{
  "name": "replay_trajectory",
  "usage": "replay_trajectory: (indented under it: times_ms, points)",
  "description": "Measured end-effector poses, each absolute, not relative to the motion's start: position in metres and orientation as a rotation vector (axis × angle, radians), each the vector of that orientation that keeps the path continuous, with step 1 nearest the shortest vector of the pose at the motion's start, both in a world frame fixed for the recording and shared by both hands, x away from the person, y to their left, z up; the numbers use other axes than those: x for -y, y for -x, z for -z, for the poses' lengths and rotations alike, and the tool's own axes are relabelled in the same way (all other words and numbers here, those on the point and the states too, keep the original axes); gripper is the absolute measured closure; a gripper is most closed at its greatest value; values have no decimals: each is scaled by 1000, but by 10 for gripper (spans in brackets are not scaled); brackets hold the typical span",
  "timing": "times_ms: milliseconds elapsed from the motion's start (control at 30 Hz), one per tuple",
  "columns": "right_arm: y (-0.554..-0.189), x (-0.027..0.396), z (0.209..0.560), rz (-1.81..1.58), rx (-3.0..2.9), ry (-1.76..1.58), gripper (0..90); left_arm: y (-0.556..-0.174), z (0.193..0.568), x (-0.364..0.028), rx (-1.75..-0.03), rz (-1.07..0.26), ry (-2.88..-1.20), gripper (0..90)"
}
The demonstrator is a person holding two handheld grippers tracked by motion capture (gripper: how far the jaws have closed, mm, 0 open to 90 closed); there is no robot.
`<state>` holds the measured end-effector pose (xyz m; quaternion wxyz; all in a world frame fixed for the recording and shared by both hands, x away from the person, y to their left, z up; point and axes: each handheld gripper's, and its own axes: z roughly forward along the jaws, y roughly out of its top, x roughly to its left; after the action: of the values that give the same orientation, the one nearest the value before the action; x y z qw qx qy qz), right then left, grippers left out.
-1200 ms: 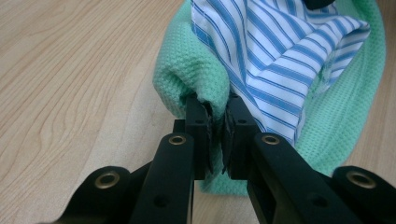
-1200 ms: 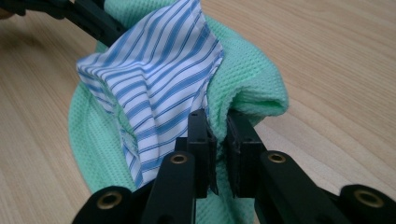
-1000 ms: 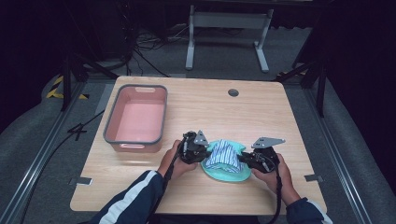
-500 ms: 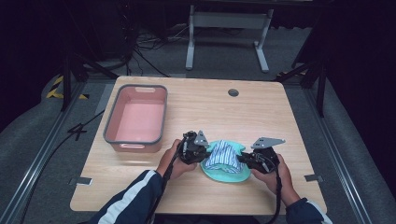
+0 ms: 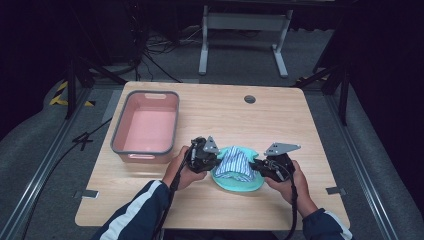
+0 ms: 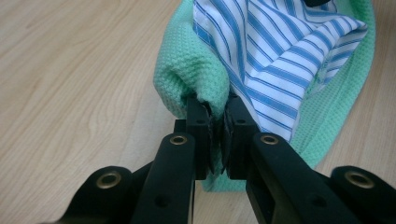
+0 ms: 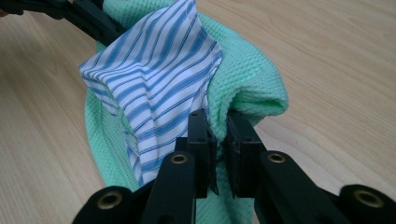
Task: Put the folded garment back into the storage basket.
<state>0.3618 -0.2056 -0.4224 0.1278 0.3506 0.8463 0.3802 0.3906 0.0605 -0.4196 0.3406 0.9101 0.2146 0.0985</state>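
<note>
A mint-green waffle cloth (image 5: 247,184) lies bunched on the table's front half, with a blue-and-white striped cloth (image 5: 235,163) lying in it. My left gripper (image 5: 215,161) is shut on the green cloth's left edge; in the left gripper view a fold of the green cloth (image 6: 191,74) is pinched between the jaws of the left gripper (image 6: 217,108), and the striped cloth (image 6: 280,51) rises just beyond. My right gripper (image 5: 256,168) is shut on the opposite edge. In the right gripper view the green cloth (image 7: 247,79) is clamped in the right gripper (image 7: 217,120), beside the striped cloth (image 7: 154,79).
A pink bin with a grey rim (image 5: 118,134) stands on the left of the wooden table (image 5: 300,130). A round cable hole (image 5: 249,99) sits near the far edge. Metal stand legs (image 5: 242,22) and cables lie on the floor beyond.
</note>
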Motion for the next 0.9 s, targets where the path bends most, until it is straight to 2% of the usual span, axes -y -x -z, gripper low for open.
replay_trajectory:
  times_ms: [667, 900]
  points:
    - [-376, 168, 367, -1117, -2421, -847, 812, -390, 363, -96, -584, -373, -2296, 832]
    - [-381, 160, 358, -1143, -2410, -838, 812, -393, 352, -106, -603, -404, -2277, 832]
